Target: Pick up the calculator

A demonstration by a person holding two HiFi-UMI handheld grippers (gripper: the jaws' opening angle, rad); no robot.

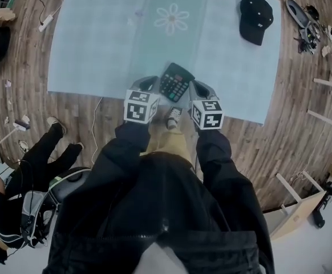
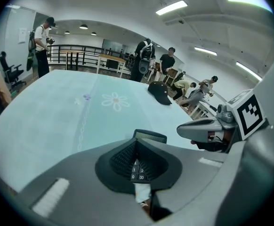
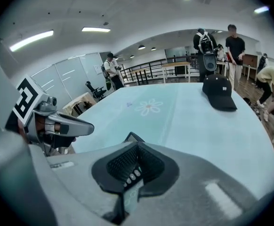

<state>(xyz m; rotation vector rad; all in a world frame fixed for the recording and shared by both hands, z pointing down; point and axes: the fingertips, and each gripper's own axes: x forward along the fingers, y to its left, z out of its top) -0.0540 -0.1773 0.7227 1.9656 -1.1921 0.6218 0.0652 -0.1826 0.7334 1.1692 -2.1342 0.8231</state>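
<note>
Head view shows the calculator (image 1: 175, 81) lying flat on the pale blue mat (image 1: 97, 39), close to the mat's near edge and turned a little askew. It sits right between the left gripper (image 1: 148, 84) and the right gripper (image 1: 200, 88), which flank it on either side, just beside it. A black cap (image 1: 255, 18) lies well apart, toward the far right corner.

From where I stand, neither tool has hold of anything. The left gripper view has its jaws drawn together, with the calculator's keys only peeking through the notch beyond them. The right gripper view looks the same: jaws closed tight and empty, a corner of the calculator just past the tips.

So the step in hand looks like the approach, and I'd say it wants one thing first: one gripper has to spread its jaws before it goes any lower. The calculator is thin and flat against the cloth, so a grip across its narrow sides, or with one jaw eased under an edge, seems the best bet. Coming in shallow should keep the tips from snagging and bunching the mat. The other gripper could steady the far side so it doesn't skate away.
</note>
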